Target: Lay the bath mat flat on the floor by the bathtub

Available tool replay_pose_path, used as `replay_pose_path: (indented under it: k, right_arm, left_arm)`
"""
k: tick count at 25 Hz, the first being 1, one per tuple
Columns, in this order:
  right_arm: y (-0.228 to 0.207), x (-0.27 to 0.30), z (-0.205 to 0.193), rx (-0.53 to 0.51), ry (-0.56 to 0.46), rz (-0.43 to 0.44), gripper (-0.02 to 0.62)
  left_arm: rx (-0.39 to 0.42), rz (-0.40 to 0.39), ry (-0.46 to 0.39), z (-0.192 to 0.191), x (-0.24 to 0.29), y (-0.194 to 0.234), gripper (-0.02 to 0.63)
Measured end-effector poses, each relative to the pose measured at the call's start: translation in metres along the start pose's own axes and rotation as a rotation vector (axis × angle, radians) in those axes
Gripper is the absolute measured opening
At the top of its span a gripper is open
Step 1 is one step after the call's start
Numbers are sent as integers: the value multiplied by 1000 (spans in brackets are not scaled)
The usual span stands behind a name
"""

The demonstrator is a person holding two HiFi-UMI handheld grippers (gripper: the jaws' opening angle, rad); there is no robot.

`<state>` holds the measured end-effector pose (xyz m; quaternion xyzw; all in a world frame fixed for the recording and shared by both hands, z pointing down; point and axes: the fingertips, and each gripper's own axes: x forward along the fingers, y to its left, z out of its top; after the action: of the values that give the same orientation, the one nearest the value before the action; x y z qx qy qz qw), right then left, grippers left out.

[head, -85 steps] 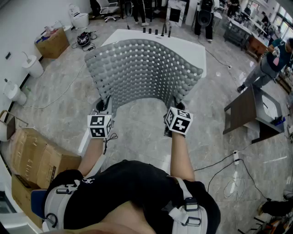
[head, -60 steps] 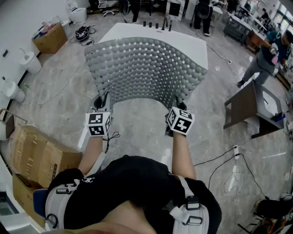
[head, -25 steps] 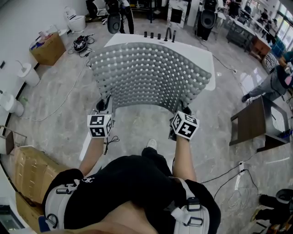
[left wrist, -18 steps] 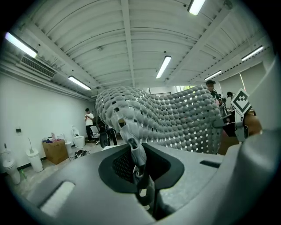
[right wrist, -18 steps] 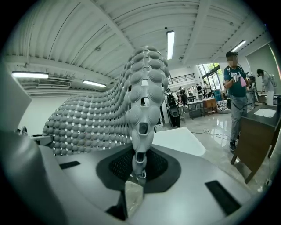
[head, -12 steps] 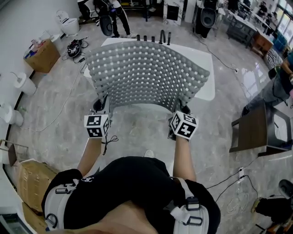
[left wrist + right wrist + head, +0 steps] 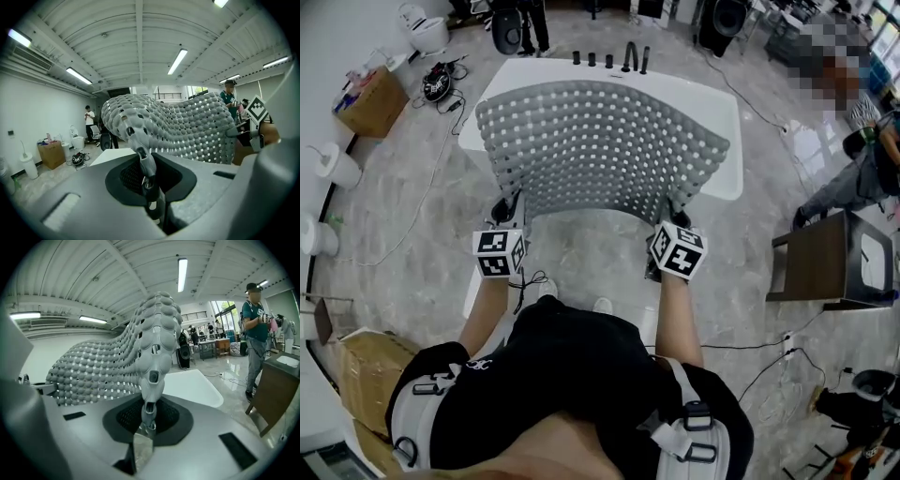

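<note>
Floor: grey marble floor (image 7: 412,216), with a bare strip along the near side of the white bathtub (image 7: 717,112).
Mat: the grey perforated bath mat (image 7: 600,150) is held up in the air in front of the bathtub, not yet on the floor.
Why held so: one near corner per gripper, spread wide, likely so it comes down flat beside the bathtub without folding.
Left gripper (image 7: 510,214): jaws almost together, pinching the mat's corner.
Right gripper (image 7: 664,221): the same narrow pinch on the other corner.

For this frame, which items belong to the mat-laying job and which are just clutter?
Job: bath mat, gripped by left gripper and right gripper; bathtub; floor.
Clutter: cardboard box, toilet, cable bundle, dark side table.
</note>
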<state>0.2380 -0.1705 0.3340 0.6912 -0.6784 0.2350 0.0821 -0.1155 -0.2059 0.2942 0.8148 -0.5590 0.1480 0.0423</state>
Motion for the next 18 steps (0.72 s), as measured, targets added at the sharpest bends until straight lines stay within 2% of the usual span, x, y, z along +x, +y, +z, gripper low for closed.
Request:
replay_pose_path:
  k: [5,8,13,18]
  right_arm:
    - [8,21,-9,11,37,-30,34]
    - [14,30,-24,19,85,-60,34]
    - [19,54,-64,36,198,-115,34]
    - [18,77,-127,70,320,-155,34]
  left_arm:
    - [8,-34,31,-8,30,20,40]
    - [-4,-68,79,-25,44,32,40]
    - [-22,-128,189,-71,68,43,40]
    - [-34,-190,319,-136,90,44,40]
